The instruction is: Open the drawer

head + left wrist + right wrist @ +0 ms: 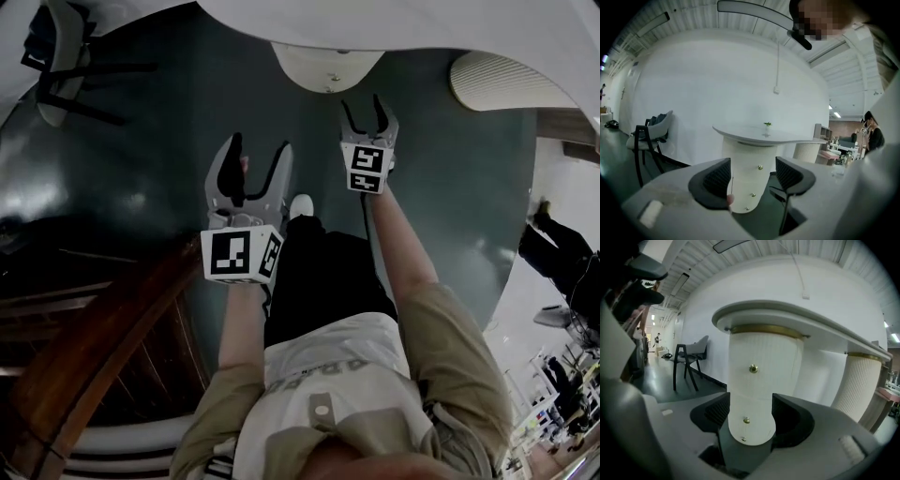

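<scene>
Count: two grippers, one drawer pedestal (764,357) carrying three brass knobs (753,368), one ribbed column (862,385) at its 3 o'clock, one chair (689,357) at its 9 o'clock.
Left gripper (260,145): jaws wide apart, holding and touching nothing.
Right gripper (362,101): likewise wide, empty.
The pedestal stands at 12 o'clock of both, untouched.

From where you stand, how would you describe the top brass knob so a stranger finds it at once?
Find the long white table; under its near end stands a round ribbed pedestal. Three brass knobs run down its front. The top knob is the highest, well above the two lower knobs.
</scene>
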A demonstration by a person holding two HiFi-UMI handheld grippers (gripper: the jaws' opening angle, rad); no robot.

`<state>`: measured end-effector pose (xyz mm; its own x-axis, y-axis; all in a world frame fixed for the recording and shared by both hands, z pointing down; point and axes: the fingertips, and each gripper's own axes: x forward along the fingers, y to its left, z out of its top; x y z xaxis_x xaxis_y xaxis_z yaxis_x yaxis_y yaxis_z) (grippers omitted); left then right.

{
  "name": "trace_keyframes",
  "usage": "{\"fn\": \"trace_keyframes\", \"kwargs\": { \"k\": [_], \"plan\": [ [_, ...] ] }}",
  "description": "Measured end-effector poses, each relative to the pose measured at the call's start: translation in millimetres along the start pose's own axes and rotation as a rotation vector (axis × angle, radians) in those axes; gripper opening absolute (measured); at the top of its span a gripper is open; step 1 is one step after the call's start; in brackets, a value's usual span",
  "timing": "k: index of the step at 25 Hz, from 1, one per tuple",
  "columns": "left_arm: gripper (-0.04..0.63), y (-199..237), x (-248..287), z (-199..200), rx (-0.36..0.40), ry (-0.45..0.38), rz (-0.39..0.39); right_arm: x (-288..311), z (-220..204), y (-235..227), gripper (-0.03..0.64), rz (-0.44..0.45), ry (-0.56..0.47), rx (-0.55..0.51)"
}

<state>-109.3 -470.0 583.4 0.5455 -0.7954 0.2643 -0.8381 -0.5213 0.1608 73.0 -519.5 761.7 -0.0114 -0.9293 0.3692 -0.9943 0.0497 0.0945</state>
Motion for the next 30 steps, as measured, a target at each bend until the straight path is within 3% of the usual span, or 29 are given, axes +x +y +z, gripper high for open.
{"fn": "trace_keyframes", "kwargs": {
  "k": [3,8,14,25,30],
  "plan": [
    [0.308,7,8,-21,-0.017,0.020,-0.002,28,-26,7,0.282,0.004,0.045,0.010],
    [0.308,16,25,-47,-0.023,0.020,-0.010,71,-70,7,0.267,-0.024,0.138,0.116],
    [0.308,20,42,-70,-0.026,0.030,-0.022,112,-108,14,0.264,0.000,0.225,0.125],
    [0.308,31,62,-102,-0.024,0.037,0.018,163,-140,17,0.267,0.030,0.276,0.168],
    [0.308,35,68,-112,-0.014,0.049,0.034,173,-151,20,0.236,0.017,0.270,0.177]
  ]
}}
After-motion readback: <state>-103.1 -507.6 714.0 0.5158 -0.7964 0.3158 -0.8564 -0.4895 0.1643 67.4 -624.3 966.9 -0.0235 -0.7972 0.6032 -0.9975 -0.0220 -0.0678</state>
